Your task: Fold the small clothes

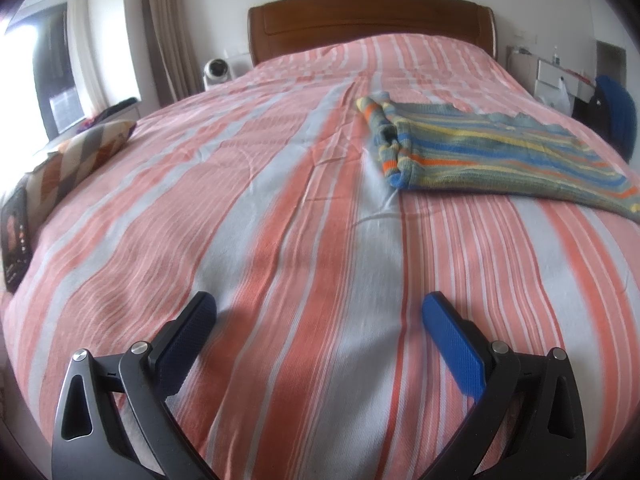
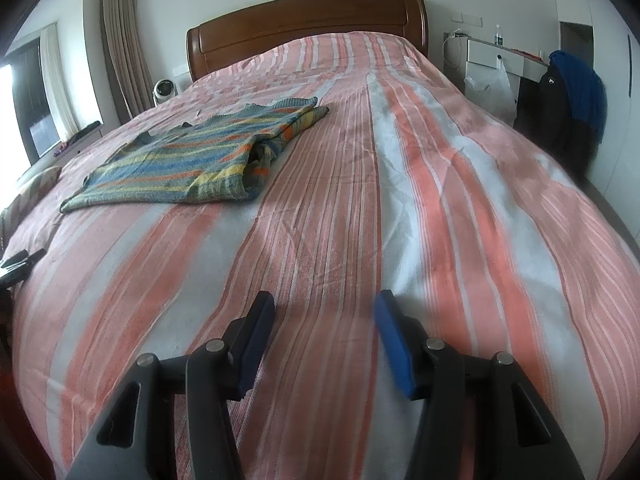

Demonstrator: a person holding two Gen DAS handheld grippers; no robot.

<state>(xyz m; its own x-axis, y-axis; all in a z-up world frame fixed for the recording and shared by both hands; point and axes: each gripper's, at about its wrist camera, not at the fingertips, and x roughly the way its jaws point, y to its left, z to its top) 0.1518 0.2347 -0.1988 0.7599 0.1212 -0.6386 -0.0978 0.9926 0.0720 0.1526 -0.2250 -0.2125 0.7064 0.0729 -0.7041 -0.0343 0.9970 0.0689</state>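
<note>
Two grippers, one garment, nothing held yet. Bed [image 1: 280, 208] with the pink-and-white striped cover fills both views; wooden headboard [image 2: 308, 24] at the far end. Striped knit top [image 1: 500, 152] lies flat on the cover, well ahead of both grippers: up and to the right in my left wrist view, up and to the left in the right wrist view [image 2: 180, 160], so it sits between the two hands. Judging by the pictures, both sleeves are already tucked in along the sides, with bunched edges showing on the near-left and near-right, so the next fold is probably hem to neck.

Left gripper [image 1: 320, 308]: jaws spread wide, released, hovering over bare cover. Right gripper [image 2: 324, 308]: jaws apart too, a bit narrower, also released, nothing between them.

How I'd do it well:
- bring both in to the near hem, one at each corner
- pinch only the knit, not the bed cover under it; the weave is thick and soft, so slide a lower finger under the edge first
- lift both corners level, carry toward the neck, lay down without dragging
- watch that the tucked sleeves don't spill out as the hem lifts
</note>
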